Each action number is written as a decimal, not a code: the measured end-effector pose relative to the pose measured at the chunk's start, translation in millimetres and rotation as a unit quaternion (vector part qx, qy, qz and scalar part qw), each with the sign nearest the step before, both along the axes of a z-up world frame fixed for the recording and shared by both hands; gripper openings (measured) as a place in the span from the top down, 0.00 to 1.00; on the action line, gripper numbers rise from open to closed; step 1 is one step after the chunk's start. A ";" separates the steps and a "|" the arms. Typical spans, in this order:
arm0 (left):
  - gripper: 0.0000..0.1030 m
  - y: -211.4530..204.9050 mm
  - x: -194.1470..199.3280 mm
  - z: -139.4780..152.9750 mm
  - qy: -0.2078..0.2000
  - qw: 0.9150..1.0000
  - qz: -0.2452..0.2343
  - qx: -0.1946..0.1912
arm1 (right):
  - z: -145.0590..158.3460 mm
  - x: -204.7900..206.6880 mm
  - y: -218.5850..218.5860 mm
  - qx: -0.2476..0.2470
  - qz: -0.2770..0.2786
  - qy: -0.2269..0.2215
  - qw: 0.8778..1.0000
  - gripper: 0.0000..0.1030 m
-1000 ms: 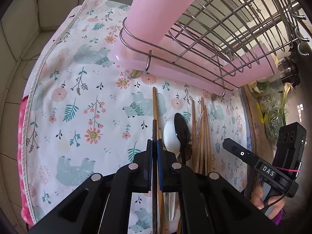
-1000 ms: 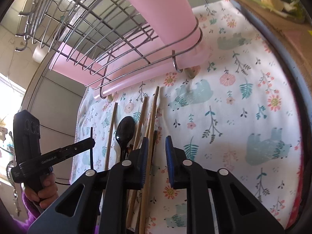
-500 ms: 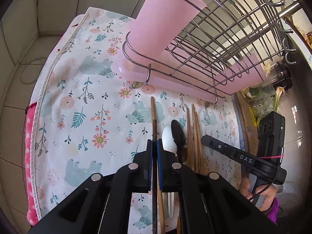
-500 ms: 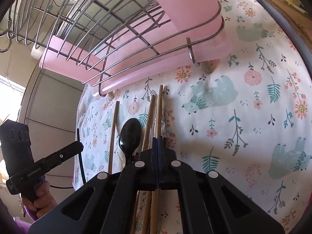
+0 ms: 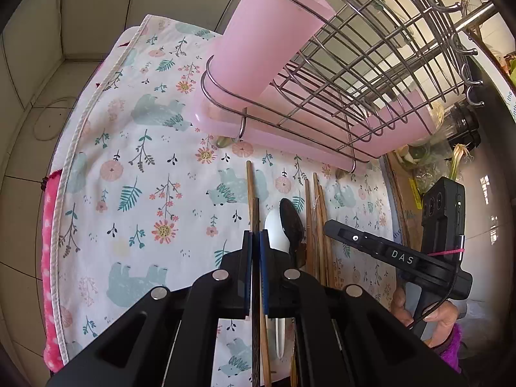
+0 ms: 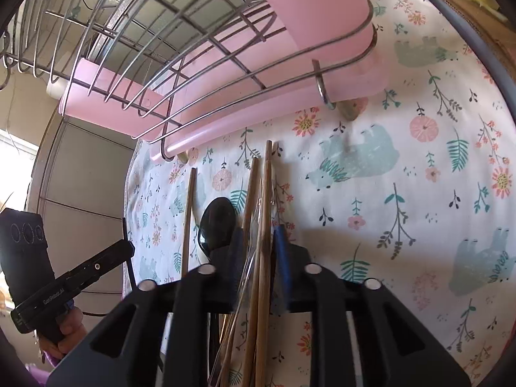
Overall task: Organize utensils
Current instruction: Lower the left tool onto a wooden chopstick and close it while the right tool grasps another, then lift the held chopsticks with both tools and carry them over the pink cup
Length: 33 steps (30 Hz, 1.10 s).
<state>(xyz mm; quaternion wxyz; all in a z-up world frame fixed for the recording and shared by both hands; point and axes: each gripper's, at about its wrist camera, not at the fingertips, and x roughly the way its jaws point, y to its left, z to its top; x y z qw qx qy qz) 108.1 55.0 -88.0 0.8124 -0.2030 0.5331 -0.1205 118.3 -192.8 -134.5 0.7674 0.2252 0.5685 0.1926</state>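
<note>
Right gripper (image 6: 256, 242) was clamped tight half a second ago; its jaws are now opening, with several light wooden chopsticks (image 6: 265, 206) and a thin clear plastic piece lying loose between the blue pads. Left gripper (image 5: 254, 251) is unchanged: clenched on a dark wooden chopstick (image 5: 255, 216), a slim straight rod running up between its pads.

Landmark: wire dish rack (image 5: 371, 74), shiny curved steel rods, with a smooth pink plastic drip tray (image 5: 290, 142) under it and a tall pink plastic cup (image 5: 261, 45) at its end.

All utensils lie in front of the rack on the floral cotton cloth (image 5: 129, 161), which is matte, printed with bears and leaves, and has a stitched white hem:
- long pale chopstick just beside the held dark one, tip near the tray edge
- white plastic spoon (image 5: 274, 232), rounded bowl, touching the glossy black spoon (image 5: 291, 222)
- bundle of tan chopsticks on the far side of the spoons, roughly parallel, pointing at the rack

Compared with a second ago the rack sits lower in the left view.
</note>
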 end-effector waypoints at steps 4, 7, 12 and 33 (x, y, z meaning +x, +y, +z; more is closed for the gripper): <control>0.96 -0.4 -0.2 -0.2 -0.001 1.000 0.000 0.000 | -4.9 2.1 -2.1 0.005 -0.001 0.004 1.000 0.79; 0.96 0.8 0.3 -0.8 -0.002 1.000 0.000 -0.001 | -7.6 1.6 -6.2 0.015 -0.003 0.008 1.000 0.94; 0.96 3.5 -0.1 -0.8 -0.002 1.000 0.003 -0.001 | -0.4 -4.8 -17.5 0.018 -0.016 -0.010 1.000 0.94; 0.96 12.3 -34.6 97.5 -0.176 0.984 0.034 0.004 | 126.1 -70.4 -56.9 -0.024 -0.062 -0.256 0.965 0.94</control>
